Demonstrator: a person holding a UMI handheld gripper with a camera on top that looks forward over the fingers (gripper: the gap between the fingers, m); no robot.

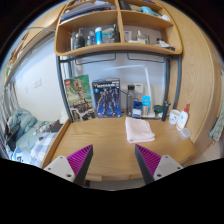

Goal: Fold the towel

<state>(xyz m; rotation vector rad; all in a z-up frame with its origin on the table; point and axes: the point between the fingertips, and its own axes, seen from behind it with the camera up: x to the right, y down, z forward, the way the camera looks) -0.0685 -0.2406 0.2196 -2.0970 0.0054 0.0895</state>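
Note:
A pale pink towel (139,130) lies folded flat on the wooden desk (105,145), beyond my fingers and a little to the right of the gap between them. My gripper (112,160) is open and empty, held above the desk's near part. Its purple pads (80,158) stand wide apart, with only bare desk between them.
Boxes and books (105,98) stand against the wall at the back of the desk. White bottles (178,117) stand at the right. Shelves (115,35) with items hang above. A bed with bedding (25,135) lies to the left of the desk.

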